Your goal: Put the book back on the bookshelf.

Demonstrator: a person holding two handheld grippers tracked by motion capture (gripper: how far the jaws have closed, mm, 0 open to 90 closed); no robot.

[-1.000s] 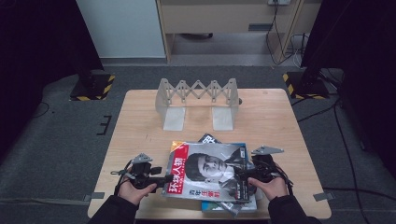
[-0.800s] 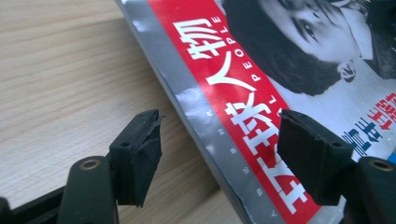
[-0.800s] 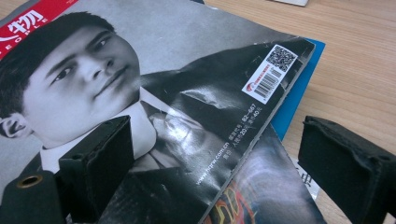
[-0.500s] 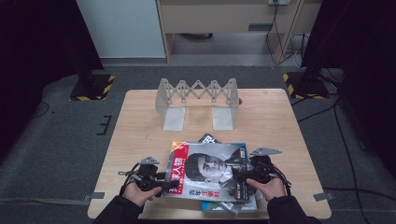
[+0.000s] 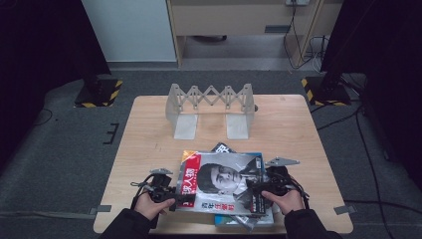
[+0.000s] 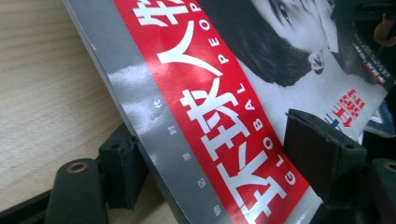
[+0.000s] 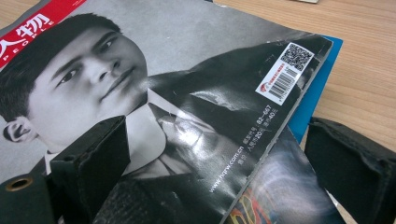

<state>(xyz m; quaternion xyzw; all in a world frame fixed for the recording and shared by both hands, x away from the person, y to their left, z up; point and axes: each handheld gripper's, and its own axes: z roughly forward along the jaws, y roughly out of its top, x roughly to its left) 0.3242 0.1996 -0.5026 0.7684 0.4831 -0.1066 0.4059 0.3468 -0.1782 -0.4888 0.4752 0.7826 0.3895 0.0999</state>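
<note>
A magazine [image 5: 219,179] with a red title band and a portrait cover tops a small stack at the table's near edge. My left gripper [image 5: 173,195] is at its left, spine side. In the left gripper view the magazine [image 6: 210,116] runs slanted between the jaws of my left gripper [image 6: 212,135], one jaw below the spine edge and one above the cover; they have just been opening and stand apart. My right gripper [image 5: 255,191] is at the right edge. In the right gripper view its jaws [image 7: 217,135] stand wide, one over the cover [image 7: 187,70], the other beside the edge.
A blue magazine [image 7: 317,93] and one with a colourful cover [image 7: 280,196] lie under the top one. A grey folding rack [image 5: 211,107] stands at the far middle of the wooden table [image 5: 149,139]. Black stands and cables sit on the floor around.
My left hand has slid a little right and nearer, so its gripper now reaches the magazine's spine edge. The right hand and the magazine have not visibly moved.
</note>
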